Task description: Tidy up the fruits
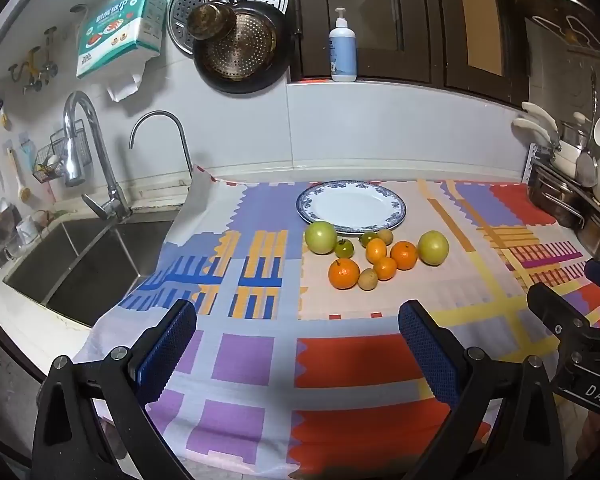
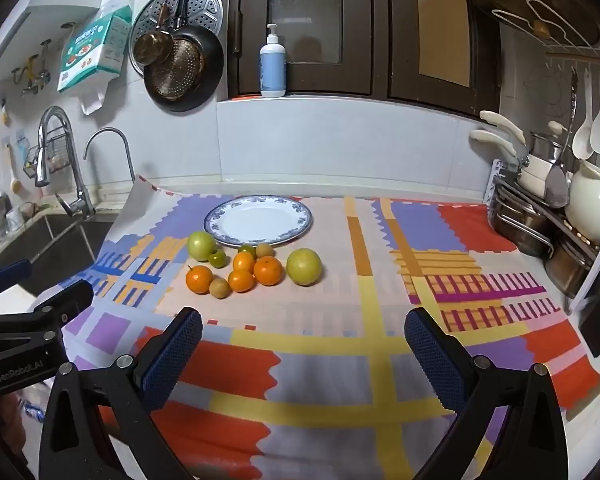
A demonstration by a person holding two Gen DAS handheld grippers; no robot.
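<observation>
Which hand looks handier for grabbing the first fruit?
Probably the left gripper: the pile of oranges and green fruit lies almost straight ahead of its open fingers. From the right gripper, also open, the pile sits off to its left.

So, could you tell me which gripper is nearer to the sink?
Left. The left gripper hovers open over the cloth beside the sink; the right gripper, also open, is further from it, on the left gripper's other side.
</observation>
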